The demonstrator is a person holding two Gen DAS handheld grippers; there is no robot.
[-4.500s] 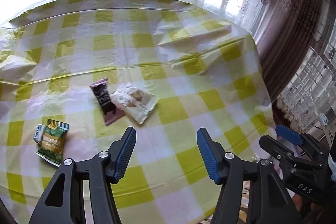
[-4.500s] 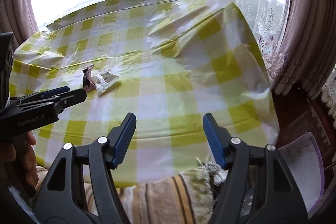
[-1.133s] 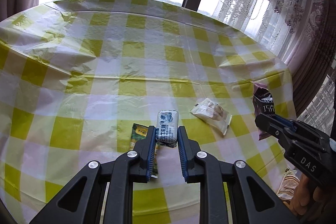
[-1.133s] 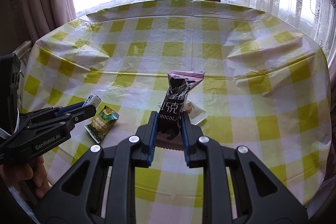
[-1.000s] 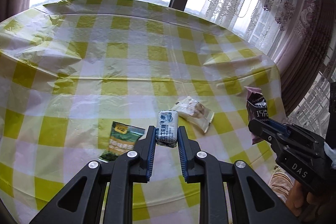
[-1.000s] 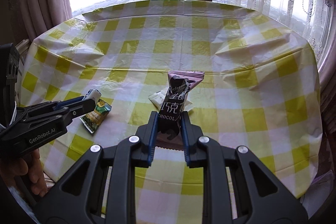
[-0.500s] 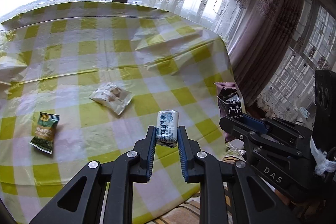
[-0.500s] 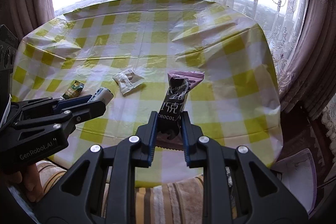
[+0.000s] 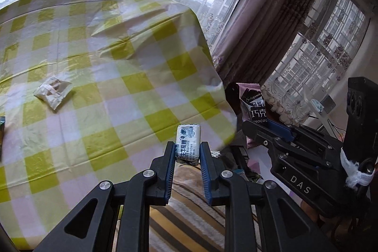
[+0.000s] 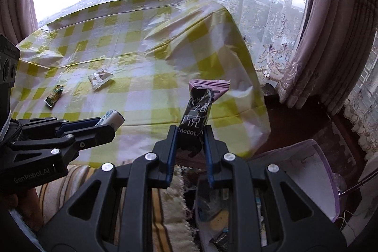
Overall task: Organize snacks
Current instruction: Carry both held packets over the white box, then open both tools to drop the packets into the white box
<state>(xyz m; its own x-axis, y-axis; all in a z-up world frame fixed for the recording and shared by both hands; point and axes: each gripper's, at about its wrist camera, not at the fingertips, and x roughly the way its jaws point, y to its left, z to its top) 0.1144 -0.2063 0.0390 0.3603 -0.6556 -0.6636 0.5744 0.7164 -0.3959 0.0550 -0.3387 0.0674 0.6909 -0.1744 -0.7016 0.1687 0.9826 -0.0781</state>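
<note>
A yellow-and-white checked cloth (image 10: pixel 146 44) covers the counter (image 10: pixel 257 124). A pale snack packet (image 10: pixel 100 78) lies toward its left side. A green packet (image 10: pixel 54 95) sits nearby, closer to the left edge.

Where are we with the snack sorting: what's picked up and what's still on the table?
Nothing looks put away yet. In hand: the left gripper is shut on a small white candy, and the right gripper is shut on a chocolate bar, both near the table edge. Left: a white packet and a green packet lie on the checked tablecloth.
</note>
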